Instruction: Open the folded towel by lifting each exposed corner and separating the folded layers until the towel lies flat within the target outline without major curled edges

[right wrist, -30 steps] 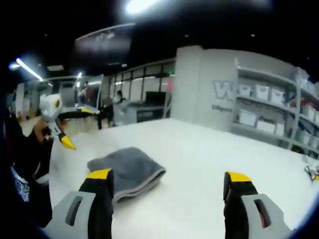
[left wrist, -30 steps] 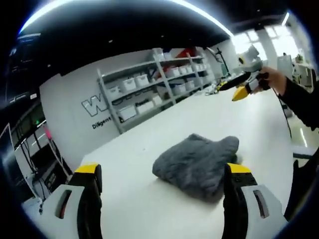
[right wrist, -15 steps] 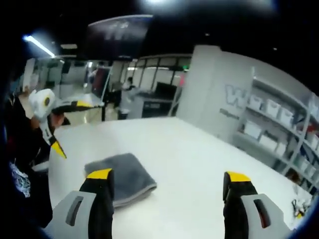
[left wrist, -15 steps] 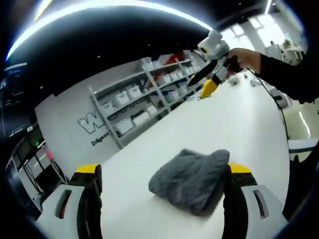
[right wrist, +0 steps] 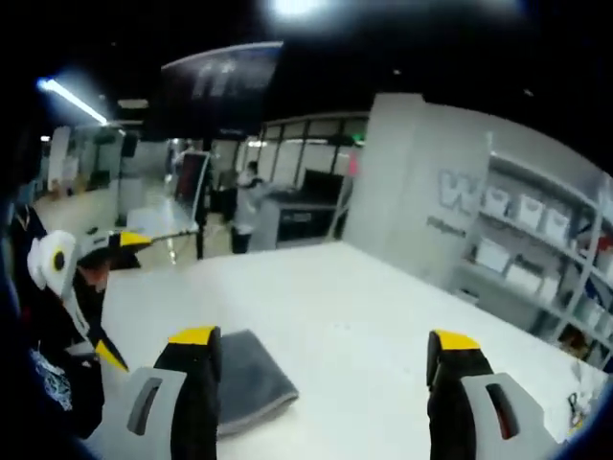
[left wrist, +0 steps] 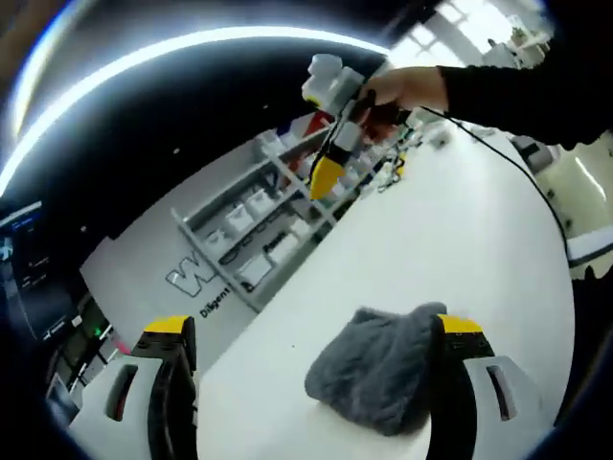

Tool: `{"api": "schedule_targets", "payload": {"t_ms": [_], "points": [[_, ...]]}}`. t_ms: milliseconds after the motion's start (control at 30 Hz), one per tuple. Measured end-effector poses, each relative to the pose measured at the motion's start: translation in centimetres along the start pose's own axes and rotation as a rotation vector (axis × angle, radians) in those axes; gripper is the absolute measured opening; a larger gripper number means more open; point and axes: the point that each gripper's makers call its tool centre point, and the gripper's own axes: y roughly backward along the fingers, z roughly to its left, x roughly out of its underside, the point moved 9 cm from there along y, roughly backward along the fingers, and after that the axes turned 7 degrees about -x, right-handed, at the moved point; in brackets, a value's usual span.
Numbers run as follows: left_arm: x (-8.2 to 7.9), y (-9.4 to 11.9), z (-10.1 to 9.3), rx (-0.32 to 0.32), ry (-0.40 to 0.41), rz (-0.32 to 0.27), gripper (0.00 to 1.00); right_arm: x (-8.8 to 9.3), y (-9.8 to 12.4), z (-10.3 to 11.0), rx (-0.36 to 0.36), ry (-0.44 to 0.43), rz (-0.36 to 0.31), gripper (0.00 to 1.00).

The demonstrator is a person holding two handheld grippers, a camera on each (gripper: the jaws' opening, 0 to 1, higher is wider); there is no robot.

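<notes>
Lying bunched and folded on the white tabletop (left wrist: 460,230), the gray towel (left wrist: 378,369) is not yet opened; no corner is lifted. Both the left tool (left wrist: 311,383) and right tool (right wrist: 326,383) are held wide, empty, above it.

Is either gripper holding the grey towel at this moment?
No: the towel lies folded on the white table, with the left gripper and right gripper open, clear of it.

Dim ceiling, bright strip lights, window glare upper right, fisheye-bent edges, soft blur
</notes>
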Motion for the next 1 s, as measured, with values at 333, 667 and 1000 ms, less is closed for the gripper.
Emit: {"api": "schedule_targets", "payload": {"t_ms": [333, 667, 1000], "points": [[-2.1, 0.6, -1.5, -0.099, -0.273, 0.01, 1.0, -0.1, -1.8, -0.7, -0.188, -0.256, -0.184, 0.85], [-2.8, 0.9, -2.2, -0.128, -0.308, 0.01, 1.0, 4.7, -4.0, 0.9, -0.253, -0.295, -0.231, 0.83], [-2.4, 0.1, -2.3, -0.15, -0.332, 0.063, 1.0, 8.1, -5.4, 1.1, -0.293, -0.357, -0.232, 0.78]]}}
